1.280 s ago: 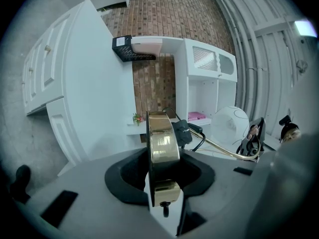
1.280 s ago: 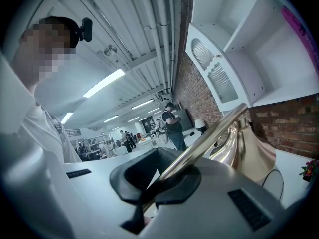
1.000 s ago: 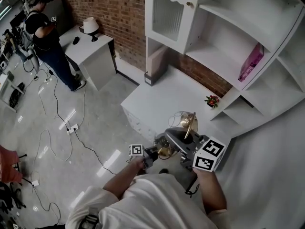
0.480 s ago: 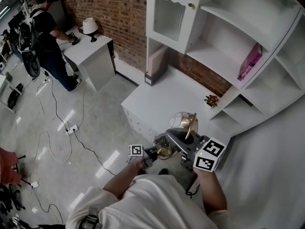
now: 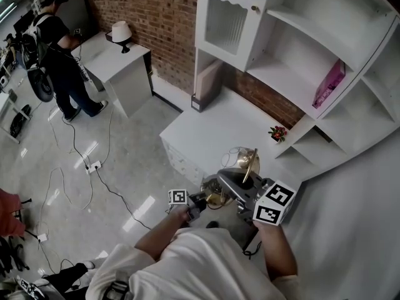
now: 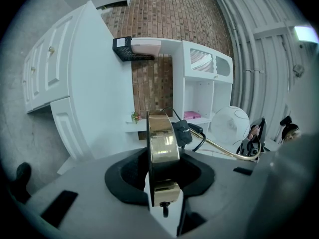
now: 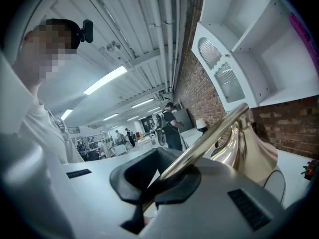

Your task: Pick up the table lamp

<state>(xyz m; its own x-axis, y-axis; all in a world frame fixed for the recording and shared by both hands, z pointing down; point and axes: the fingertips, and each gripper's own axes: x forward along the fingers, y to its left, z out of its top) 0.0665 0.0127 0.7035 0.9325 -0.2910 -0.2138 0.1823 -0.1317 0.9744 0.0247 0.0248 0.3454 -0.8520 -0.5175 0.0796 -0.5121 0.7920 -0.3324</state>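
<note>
The table lamp (image 5: pixel 245 163) is brass-coloured, with a round base, a thin stem and a cone shade beside a white wire globe. It hangs in front of me above the white desk's (image 5: pixel 209 130) near edge, carried between both grippers. My left gripper (image 5: pixel 201 200) is shut on the base, which stands edge-on (image 6: pixel 162 141) between its jaws. From there the stem (image 6: pixel 223 152) runs right to the globe (image 6: pixel 228 125). My right gripper (image 5: pixel 242 185) is shut on the stem (image 7: pixel 212 136), with the cone shade (image 7: pixel 251 156) just beyond its jaws.
White shelving (image 5: pixel 300 55) holds a pink book (image 5: pixel 329 83), and a small red plant (image 5: pixel 277 132) sits at the desk's far right. Another lamp (image 5: pixel 120 33) stands on a side table at the brick wall. A person (image 5: pixel 57 49) stands there; cables (image 5: pixel 87 166) cross the floor.
The person at the back left has shifted and turned toward the side table. Both grippers and the lamp have stayed where they were.
</note>
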